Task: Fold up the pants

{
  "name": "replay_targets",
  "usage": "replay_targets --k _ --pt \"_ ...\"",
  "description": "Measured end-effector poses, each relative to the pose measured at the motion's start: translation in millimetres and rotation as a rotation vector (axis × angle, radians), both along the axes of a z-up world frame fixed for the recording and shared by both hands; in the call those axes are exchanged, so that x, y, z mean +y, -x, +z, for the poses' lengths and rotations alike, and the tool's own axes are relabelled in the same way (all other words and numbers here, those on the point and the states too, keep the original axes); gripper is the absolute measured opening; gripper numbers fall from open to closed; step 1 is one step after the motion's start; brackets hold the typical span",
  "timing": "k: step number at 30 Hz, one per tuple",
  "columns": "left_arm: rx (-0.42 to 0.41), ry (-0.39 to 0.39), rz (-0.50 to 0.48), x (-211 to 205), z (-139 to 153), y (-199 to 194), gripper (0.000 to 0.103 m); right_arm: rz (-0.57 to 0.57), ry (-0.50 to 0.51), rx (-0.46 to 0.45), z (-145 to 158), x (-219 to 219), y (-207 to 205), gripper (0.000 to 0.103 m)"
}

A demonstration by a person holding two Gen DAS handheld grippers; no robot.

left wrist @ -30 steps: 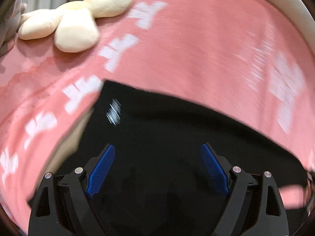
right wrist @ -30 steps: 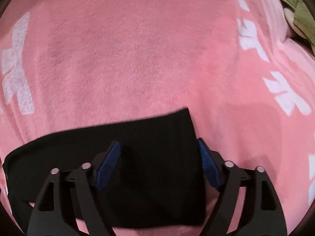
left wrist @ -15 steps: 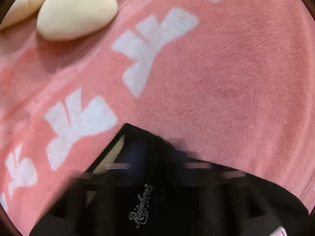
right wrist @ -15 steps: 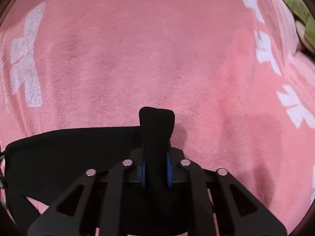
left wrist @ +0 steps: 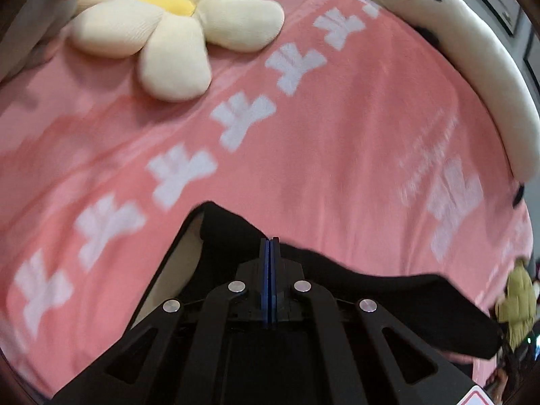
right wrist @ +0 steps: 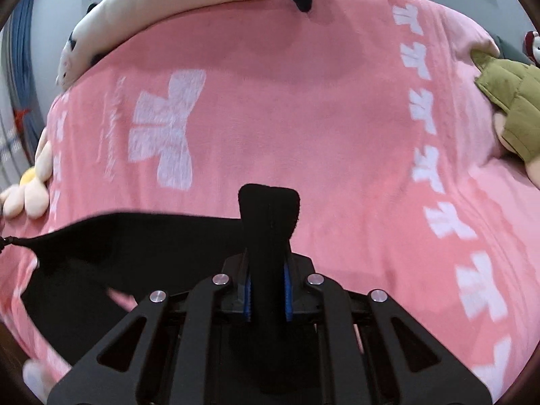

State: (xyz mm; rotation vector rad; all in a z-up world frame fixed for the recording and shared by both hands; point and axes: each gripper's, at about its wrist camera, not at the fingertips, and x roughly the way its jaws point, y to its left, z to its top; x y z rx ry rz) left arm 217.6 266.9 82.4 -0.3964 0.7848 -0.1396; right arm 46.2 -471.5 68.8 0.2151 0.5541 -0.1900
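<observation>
Black pants (left wrist: 388, 297) lie on a pink blanket (left wrist: 337, 135) with white bow marks. My left gripper (left wrist: 269, 246) is shut, its blue pads pressed together at the pants' edge, which hangs lifted off the blanket with a pale lining showing at the left. In the right wrist view my right gripper (right wrist: 268, 270) is shut on a bunched fold of the pants (right wrist: 269, 216) that sticks up between the pads. The rest of the black cloth (right wrist: 118, 239) stretches away to the left above the blanket (right wrist: 303, 118).
A cream flower plush (left wrist: 168, 33) lies at the far left of the bed. A long white plush (left wrist: 472, 67) runs along the far edge; it also shows in the right wrist view (right wrist: 168, 10). An olive-green plush (right wrist: 506, 101) lies at the right.
Both grippers went from open over the flat pants to shut on the cloth. They have since lifted, so more of the bed and the plush toys shows.
</observation>
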Motion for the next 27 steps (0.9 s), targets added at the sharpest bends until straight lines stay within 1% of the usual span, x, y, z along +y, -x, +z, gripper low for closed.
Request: replay_targets --k 1,4,5,6,7,8,9,10,11,12,13,14,16,18,19,20,22,23,24,25,27 --pt "0.020 -0.015 -0.010 0 -3 13 0.000 -0.008 0.008 0.021 -8 2 12 0.012" --pt "0.078 -0.049 -0.009 9 -39 51 0.000 -0.035 0.019 0.112 -44 -10 35 0.015" --pt "0.094 -0.058 -0.005 12 -49 58 0.000 -0.049 0.007 0.164 -63 -13 42 0.019" --pt "0.130 -0.072 -0.006 13 -63 65 0.000 -0.068 -0.006 0.194 -75 -15 48 0.022" --pt "0.153 -0.067 0.001 17 -72 68 0.000 -0.106 -0.005 0.215 -84 -17 54 0.026" --pt "0.169 -0.050 0.013 20 -78 74 0.004 -0.154 -0.019 0.196 -87 -19 67 0.035" --pt "0.179 -0.011 0.029 24 -82 79 0.018 -0.183 -0.037 0.165 -84 -19 77 0.040" --pt "0.170 0.050 0.045 27 -83 88 0.026 -0.208 -0.046 0.137 -80 -17 86 0.041" --pt "0.158 0.089 0.059 29 -82 93 0.049 -0.222 -0.051 0.112 -76 -14 93 0.042" --pt "0.141 0.119 0.075 28 -78 96 0.061 -0.236 -0.061 0.076 -69 -8 104 0.042" --pt "0.115 0.160 0.081 24 -74 95 0.062 -0.238 -0.071 0.055 -64 -5 110 0.042" --pt "0.108 0.188 0.074 20 -71 90 0.065 -0.227 -0.113 0.025 -59 0 117 0.042" --pt "0.114 0.241 0.064 7 -70 71 0.068 -0.207 -0.173 -0.001 -55 8 121 0.048" --pt "0.136 0.295 0.069 -2 -77 54 0.069 -0.184 -0.202 -0.006 -54 20 118 0.050" --pt "0.181 0.320 0.072 -7 -87 39 0.069 -0.173 -0.215 -0.008 -54 23 117 0.051" --pt "0.226 0.339 0.091 -8 -97 31 0.066 -0.163 -0.227 -0.005 -54 27 114 0.052" --pt "0.309 0.384 0.132 -7 -117 17 0.034 -0.147 -0.242 0.003 -58 34 110 0.054" --pt "0.334 0.397 0.129 -7 -122 14 0.000 -0.138 -0.251 0.011 -60 35 108 0.054" --pt "0.349 0.416 0.121 -5 -125 13 0.000 -0.132 -0.262 0.019 -62 38 104 0.054" --pt "0.337 0.432 0.129 -3 -123 16 0.000 -0.131 -0.274 0.020 -63 38 101 0.054" --pt "0.298 0.384 0.135 0 -112 24 0.000 -0.115 -0.311 0.021 -63 36 90 0.054"
